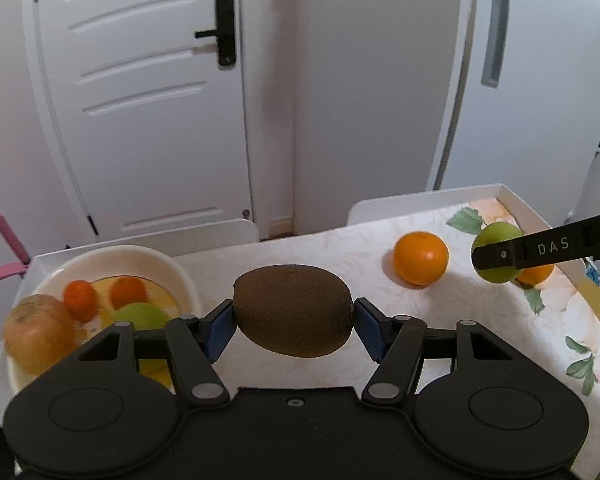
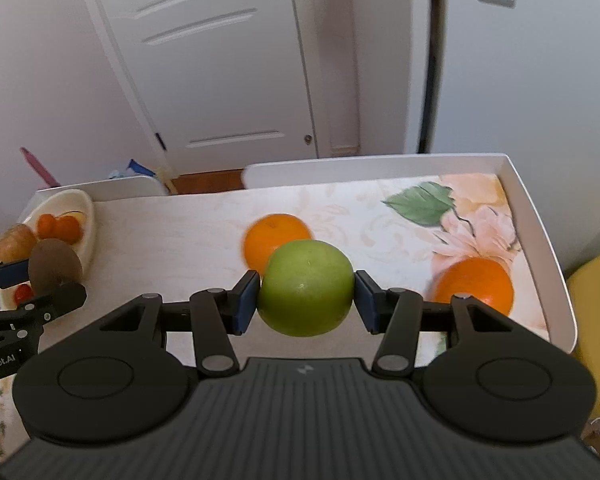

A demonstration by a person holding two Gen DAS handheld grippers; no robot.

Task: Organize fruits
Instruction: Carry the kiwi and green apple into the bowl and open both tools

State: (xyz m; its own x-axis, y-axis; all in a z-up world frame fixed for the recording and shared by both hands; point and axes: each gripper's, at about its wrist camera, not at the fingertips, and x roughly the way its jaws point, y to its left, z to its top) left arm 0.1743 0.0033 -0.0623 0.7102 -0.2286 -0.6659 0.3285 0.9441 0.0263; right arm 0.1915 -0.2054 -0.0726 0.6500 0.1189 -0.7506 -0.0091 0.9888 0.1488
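You get bright, even room light, soft shadows under the orange (image 1: 420, 257), blurred bowl (image 1: 172, 268) fruit, and fisheye-bent edges.

A home: white panelled door (image 1: 140, 92), floral-clothed table (image 2: 380, 208).

Left gripper (image 1: 294, 322): matte black body, two round discs, linkage arms with silver pivot screws, blue ribbed pads (image 1: 220, 330). Right gripper (image 2: 306, 294): same build, ribbed grey-black top with small logo, blue pads (image 2: 246, 300). White "DAS" and "nRobot.AI" lettering on side bars.
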